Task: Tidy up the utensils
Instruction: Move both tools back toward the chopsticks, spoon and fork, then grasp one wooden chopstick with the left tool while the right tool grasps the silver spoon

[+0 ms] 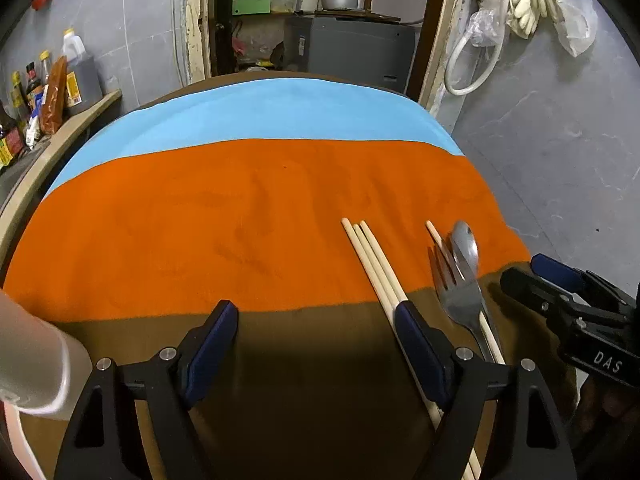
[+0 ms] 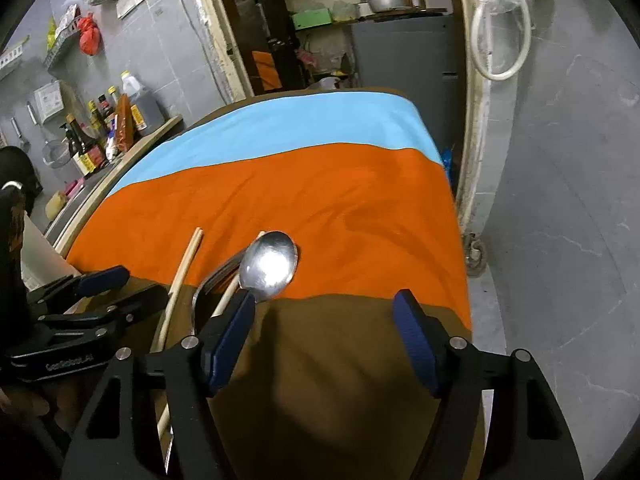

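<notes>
Three wooden chopsticks lie side by side on the striped cloth, running under my left gripper's right finger. To their right a fourth chopstick, a metal fork and a metal spoon lie piled together. My left gripper is open and empty above the brown band. My right gripper is open and empty; its left finger sits just over the spoon handle. The fork and chopsticks lie left of it. The right gripper also shows at the right edge of the left wrist view.
The table cloth has blue, orange and brown bands. A shelf with sauce bottles stands at the left. A doorway with shelves and a grey cabinet is behind the table. A white cup-like object sits at the left near edge.
</notes>
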`<control>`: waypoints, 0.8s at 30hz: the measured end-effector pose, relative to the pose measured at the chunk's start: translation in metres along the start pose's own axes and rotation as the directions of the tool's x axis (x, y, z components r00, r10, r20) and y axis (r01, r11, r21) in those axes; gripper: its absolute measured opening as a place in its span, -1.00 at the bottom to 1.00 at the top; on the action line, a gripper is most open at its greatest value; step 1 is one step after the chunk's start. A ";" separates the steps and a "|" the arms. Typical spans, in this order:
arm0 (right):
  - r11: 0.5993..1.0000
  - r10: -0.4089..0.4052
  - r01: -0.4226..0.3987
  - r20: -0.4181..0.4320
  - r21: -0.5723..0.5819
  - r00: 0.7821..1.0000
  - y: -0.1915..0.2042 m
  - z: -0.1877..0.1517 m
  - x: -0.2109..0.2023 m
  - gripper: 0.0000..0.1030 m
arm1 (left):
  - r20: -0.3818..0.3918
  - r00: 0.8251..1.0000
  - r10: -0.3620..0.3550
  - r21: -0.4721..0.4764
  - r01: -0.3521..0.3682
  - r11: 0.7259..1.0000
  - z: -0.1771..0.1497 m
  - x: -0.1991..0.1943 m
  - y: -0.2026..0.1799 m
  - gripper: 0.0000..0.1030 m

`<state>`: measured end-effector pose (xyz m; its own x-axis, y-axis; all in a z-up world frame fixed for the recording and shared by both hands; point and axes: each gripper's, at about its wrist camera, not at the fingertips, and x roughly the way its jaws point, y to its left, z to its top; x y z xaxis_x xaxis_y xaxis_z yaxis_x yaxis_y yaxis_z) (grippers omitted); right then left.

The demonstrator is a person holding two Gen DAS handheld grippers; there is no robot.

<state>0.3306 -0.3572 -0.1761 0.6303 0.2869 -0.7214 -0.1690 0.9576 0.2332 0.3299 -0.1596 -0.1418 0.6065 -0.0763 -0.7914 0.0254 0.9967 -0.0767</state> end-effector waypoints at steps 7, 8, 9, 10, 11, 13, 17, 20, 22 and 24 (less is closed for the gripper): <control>0.999 0.024 -0.025 -0.028 -0.029 0.999 0.003 0.006 0.010 0.28 | -0.018 0.999 -0.037 0.029 0.037 0.999 0.008 0.006 -0.004 0.55; 0.999 0.025 -0.026 -0.029 -0.027 0.999 0.001 0.006 0.010 0.28 | -0.020 0.999 -0.038 0.032 0.038 0.999 0.008 0.006 -0.005 0.55; 0.999 0.026 -0.026 -0.031 -0.026 0.999 0.001 0.007 0.011 0.28 | -0.023 0.999 -0.037 0.035 0.038 0.999 0.008 0.006 -0.006 0.55; 0.999 0.025 -0.026 -0.033 -0.027 0.999 0.002 0.007 0.012 0.28 | -0.025 0.999 -0.038 0.036 0.039 0.999 0.008 0.007 -0.005 0.55; 0.999 0.022 -0.023 -0.035 -0.030 0.999 0.003 0.008 0.013 0.28 | -0.028 0.999 -0.039 0.038 0.040 0.998 0.009 0.008 -0.006 0.55; 0.999 0.019 -0.020 -0.038 -0.038 0.999 0.004 0.010 0.015 0.28 | -0.034 0.998 -0.048 0.039 0.049 0.998 0.011 0.010 -0.006 0.51; 0.998 0.015 -0.017 -0.047 -0.059 0.999 0.006 0.015 0.019 0.28 | -0.032 0.998 -0.055 0.027 0.055 0.998 0.012 0.010 -0.004 0.18; 0.996 0.015 -0.020 -0.056 -0.087 0.998 0.009 0.017 0.023 0.28 | -0.033 0.998 -0.060 0.019 0.061 0.998 0.012 0.011 -0.001 0.09; 0.992 0.010 -0.018 -0.067 -0.124 0.998 0.015 0.020 0.027 0.28 | -0.039 0.997 -0.061 0.021 0.062 0.998 0.013 0.011 -0.002 0.08; 0.989 0.013 -0.024 -0.074 -0.146 0.997 0.018 0.023 0.029 0.28 | -0.051 0.996 -0.075 0.023 0.076 0.997 0.013 0.010 -0.003 0.01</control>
<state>0.3635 -0.3326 -0.1781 0.5700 0.3008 -0.7646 -0.2932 0.9438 0.1527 0.3464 -0.1634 -0.1419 0.5613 -0.1517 -0.8136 0.0893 0.9884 -0.1227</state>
